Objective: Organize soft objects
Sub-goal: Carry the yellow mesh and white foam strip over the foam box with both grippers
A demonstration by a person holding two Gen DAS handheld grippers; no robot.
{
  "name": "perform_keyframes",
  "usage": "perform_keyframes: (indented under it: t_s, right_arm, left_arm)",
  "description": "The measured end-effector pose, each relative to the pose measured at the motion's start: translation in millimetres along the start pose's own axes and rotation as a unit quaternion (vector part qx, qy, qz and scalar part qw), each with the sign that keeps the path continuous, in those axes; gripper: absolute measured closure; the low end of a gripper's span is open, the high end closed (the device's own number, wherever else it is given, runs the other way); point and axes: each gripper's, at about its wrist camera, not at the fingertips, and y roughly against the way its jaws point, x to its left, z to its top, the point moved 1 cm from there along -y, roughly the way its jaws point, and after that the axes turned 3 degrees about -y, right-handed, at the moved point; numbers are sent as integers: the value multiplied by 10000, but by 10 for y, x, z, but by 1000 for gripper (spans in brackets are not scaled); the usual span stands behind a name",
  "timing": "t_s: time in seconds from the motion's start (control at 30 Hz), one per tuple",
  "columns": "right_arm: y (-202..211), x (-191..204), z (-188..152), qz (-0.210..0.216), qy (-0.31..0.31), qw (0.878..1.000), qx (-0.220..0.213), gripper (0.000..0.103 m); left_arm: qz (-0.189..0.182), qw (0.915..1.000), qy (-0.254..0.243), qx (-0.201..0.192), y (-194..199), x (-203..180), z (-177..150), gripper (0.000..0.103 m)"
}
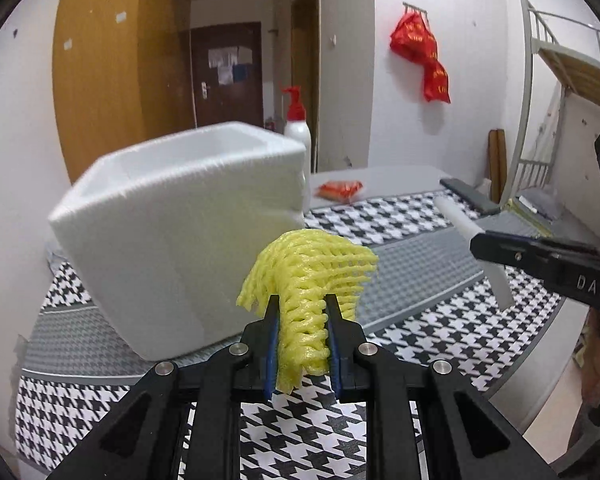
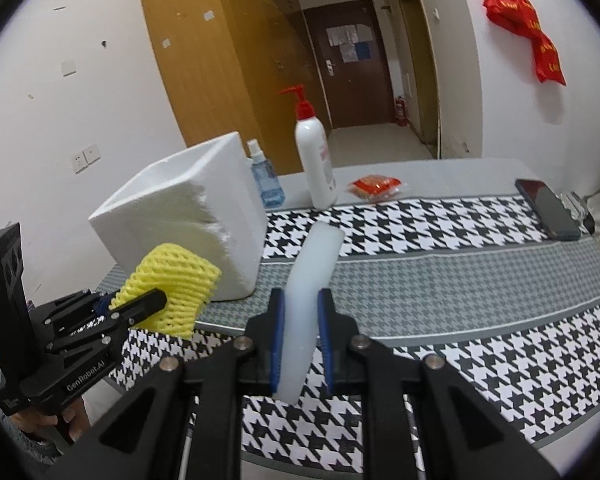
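Observation:
My left gripper is shut on a yellow foam net sleeve, which is lifted off the table; in the right wrist view the same gripper and yellow net show at the lower left. My right gripper is shut on a long white foam strip that stands up between its blue pads; in the left wrist view the right gripper and strip appear at the right. A white foam box, open at the top, stands just beyond the yellow net.
A houndstooth cloth covers the table. Behind the box stand a white pump bottle and a blue spray bottle. A red packet and a dark phone lie farther right. A bunk bed frame rises at far right.

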Motion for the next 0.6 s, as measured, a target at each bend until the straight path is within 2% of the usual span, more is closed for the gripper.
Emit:
perform_keyframes:
  t_s: [0.6]
  right_arm:
    - [84, 469, 180, 496, 712, 9959, -253, 83]
  left_arm:
    - [562, 9959, 219, -677, 504, 178, 219, 82]
